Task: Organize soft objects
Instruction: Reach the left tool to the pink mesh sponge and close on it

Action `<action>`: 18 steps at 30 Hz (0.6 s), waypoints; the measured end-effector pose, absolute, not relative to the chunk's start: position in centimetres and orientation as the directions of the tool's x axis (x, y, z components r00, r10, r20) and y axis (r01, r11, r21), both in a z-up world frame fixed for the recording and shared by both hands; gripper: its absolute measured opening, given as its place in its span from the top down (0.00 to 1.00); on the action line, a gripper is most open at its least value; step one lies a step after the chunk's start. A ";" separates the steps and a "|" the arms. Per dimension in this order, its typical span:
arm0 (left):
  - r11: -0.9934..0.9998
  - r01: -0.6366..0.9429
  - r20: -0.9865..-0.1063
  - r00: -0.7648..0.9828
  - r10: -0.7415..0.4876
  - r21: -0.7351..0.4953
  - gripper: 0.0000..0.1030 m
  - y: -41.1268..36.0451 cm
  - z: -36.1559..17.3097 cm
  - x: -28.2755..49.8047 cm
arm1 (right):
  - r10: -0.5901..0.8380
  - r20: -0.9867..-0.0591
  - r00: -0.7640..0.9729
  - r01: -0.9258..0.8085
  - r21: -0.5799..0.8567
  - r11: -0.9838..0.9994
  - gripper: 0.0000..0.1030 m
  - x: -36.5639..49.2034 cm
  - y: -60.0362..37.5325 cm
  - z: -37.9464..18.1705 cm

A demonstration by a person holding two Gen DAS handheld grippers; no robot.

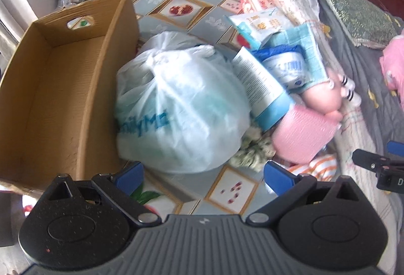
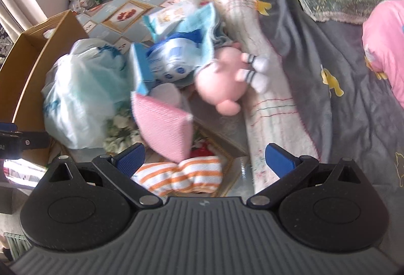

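We see an open cardboard box [image 1: 60, 88] on the left with lots of room inside. Our left gripper [image 1: 202, 174] is wide apart and holds nothing. The white plastic bag [image 1: 181, 108] sits just ahead of it, beside the box. Our right gripper [image 2: 204, 157] is wide apart too, with the pink cushion [image 2: 164, 131] and striped cloth [image 2: 181, 175] between its fingers.
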State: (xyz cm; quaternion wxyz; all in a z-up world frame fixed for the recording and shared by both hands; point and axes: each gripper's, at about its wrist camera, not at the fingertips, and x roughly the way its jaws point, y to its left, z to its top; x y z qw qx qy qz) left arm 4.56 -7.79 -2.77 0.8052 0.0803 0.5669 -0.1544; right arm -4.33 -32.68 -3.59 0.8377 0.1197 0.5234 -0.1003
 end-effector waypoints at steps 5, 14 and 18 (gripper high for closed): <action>0.930 0.365 -0.927 0.337 -0.167 -0.035 0.01 -10.0 -2.6 5.7 | 0.059 -0.907 0.417 0.339 0.215 0.916 0.02 -3.2 -35.6 -4.7; 0.922 0.382 -0.926 0.318 -0.203 -0.071 0.12 -13.0 -3.4 7.7 | 0.136 -0.889 0.438 0.360 0.312 0.879 0.05 -2.0 -38.0 -6.3; 0.894 0.444 -0.923 0.313 -0.222 -0.065 0.12 -14.3 -3.6 8.4 | 0.153 -0.889 0.432 0.369 0.329 0.869 0.10 -2.2 -37.6 -7.1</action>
